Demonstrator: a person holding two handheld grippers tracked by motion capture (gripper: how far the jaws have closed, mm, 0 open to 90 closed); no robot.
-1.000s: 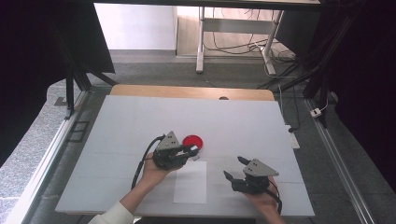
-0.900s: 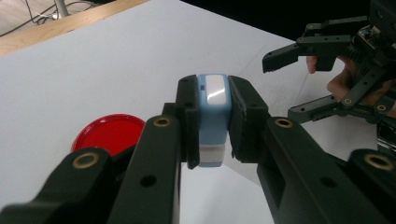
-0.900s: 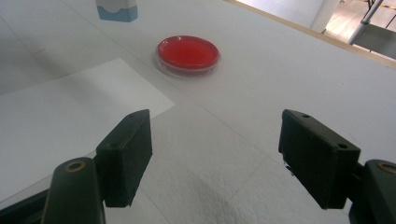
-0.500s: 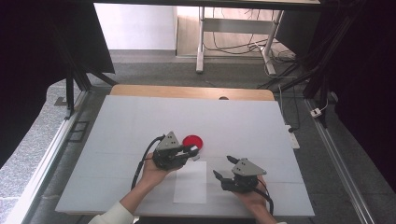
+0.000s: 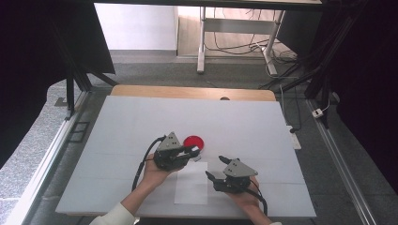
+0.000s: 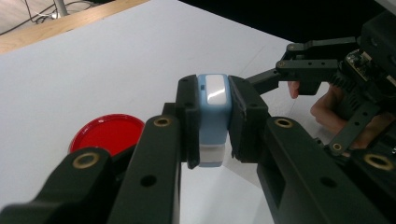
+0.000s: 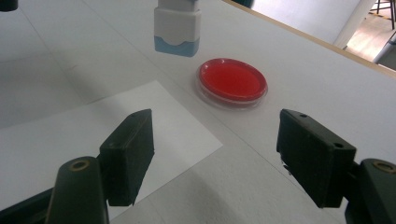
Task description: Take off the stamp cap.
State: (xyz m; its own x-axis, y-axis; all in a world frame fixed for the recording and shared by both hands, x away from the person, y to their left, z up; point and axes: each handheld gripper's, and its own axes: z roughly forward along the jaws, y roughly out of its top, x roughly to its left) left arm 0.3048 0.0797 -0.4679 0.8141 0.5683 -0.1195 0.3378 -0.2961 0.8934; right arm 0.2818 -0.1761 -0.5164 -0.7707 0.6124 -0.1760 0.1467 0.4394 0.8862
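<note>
Item: blue-and-white stamp [image 6: 212, 119], clenched in our left gripper [image 6: 211, 126], lifted above the surface [image 5: 141, 122] just beside the red dish [image 5: 194, 142]. Our right gripper [image 7: 212, 154], released and empty, approached it near the white sheet [image 5: 191, 183]. Handover or stamping, we judged, remained undone.

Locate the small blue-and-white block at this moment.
The blue-and-white block sits clamped in the left tool, held above the table beside the red dish.

My left gripper [image 5: 195, 151] clamped shut around a load, my right gripper [image 5: 217, 168] beside it, jaws wide, just been closing slightly
</note>
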